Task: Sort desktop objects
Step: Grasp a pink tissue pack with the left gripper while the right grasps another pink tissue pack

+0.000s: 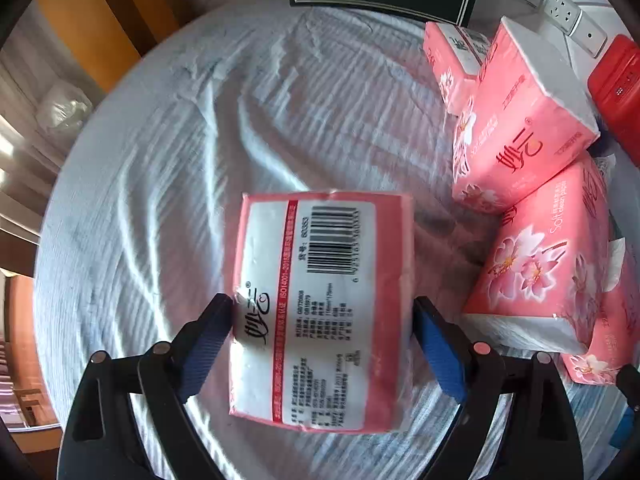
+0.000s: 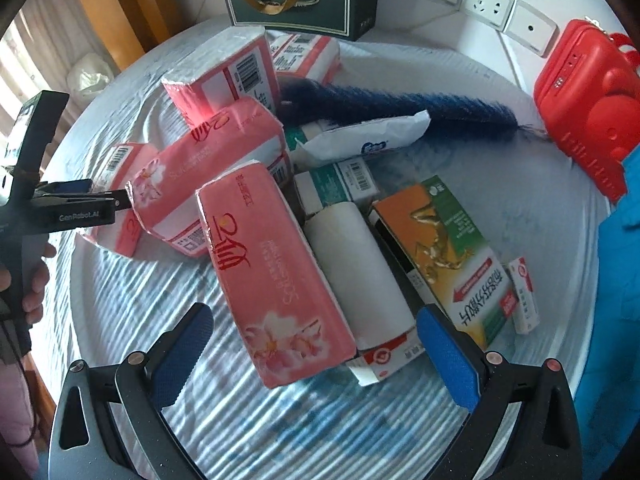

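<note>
round bench [image 1: 168, 128] under a wrinkled white cloth. pink tissue packs [image 2: 224, 148] heaped mid-bench, boxes [image 2: 444, 256] beside them. one tissue pack [image 1: 320, 312] barcode-up between the left gripper [image 1: 324, 344] jaws, spread, pads seemingly just off its sides. right gripper [image 2: 312, 360] jaws spread wide, empty, over another pack [image 2: 272, 280]. likely light, soft, slick film wrap; best pinched across the short sides.

Open cloth [image 1: 168, 168]: from nine to twelve o'clock in the left wrist view, bare.
Tissue packs [image 1: 524, 128]: stacked at two to four o'clock.
Medicine boxes [image 2: 448, 256]: crowding the right wrist view's centre.
Red case [image 2: 580, 100]: two o'clock edge there.
</note>
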`<state>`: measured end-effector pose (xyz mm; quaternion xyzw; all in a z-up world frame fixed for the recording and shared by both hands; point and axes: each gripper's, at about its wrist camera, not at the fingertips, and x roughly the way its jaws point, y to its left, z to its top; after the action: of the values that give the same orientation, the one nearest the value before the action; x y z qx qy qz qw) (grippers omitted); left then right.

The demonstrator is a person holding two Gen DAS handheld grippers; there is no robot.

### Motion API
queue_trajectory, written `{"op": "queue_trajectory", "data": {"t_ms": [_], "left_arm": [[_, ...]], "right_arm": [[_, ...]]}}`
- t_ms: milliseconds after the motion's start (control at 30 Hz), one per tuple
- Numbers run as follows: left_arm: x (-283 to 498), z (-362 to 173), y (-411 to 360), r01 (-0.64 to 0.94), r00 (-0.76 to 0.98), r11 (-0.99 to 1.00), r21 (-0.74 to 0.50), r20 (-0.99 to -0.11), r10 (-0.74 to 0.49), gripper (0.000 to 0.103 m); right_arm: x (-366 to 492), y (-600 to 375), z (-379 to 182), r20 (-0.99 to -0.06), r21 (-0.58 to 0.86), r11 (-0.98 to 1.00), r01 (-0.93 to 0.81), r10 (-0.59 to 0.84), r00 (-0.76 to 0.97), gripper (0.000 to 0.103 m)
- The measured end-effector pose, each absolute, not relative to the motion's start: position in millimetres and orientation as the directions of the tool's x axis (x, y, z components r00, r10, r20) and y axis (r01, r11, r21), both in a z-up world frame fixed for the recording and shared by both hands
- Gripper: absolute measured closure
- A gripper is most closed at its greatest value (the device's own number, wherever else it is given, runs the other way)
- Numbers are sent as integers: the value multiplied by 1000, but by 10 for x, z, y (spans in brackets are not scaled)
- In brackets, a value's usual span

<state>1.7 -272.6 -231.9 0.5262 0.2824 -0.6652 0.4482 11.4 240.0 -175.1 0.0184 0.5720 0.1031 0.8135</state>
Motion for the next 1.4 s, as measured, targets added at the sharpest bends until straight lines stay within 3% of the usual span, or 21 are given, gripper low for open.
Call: {"op": "queue_trajectory", "data": {"t_ms": [433, 600, 633, 1000, 1400], "left_arm": [[317, -2418, -2685, 913, -69, -407, 40, -965, -251, 11], [402, -2515, -2646, 918, -57, -394, 38, -972, -227, 11], [417, -2507, -2634, 919, -60, -392, 37, -971, -233, 11], [646, -2242, -2448, 927, -70, -371, 47, -952, -297, 15], [553, -1419, -1752, 906, -173, -421, 32, -882, -439, 15]], "right_arm": [[256, 2498, -1934, -941, 117, 976, -184, 168, 293, 0], [241, 2611, -1966, -950, 78, 970, -232, 143, 278, 35], [238, 2636, -1969, -950, 80, 968, -239, 146, 276, 37], [102, 2645, -1748, -927, 91, 956, -280, 184, 328, 51], [-339, 2544, -1311, -877, 99, 962, -256, 206, 434, 54]]}}
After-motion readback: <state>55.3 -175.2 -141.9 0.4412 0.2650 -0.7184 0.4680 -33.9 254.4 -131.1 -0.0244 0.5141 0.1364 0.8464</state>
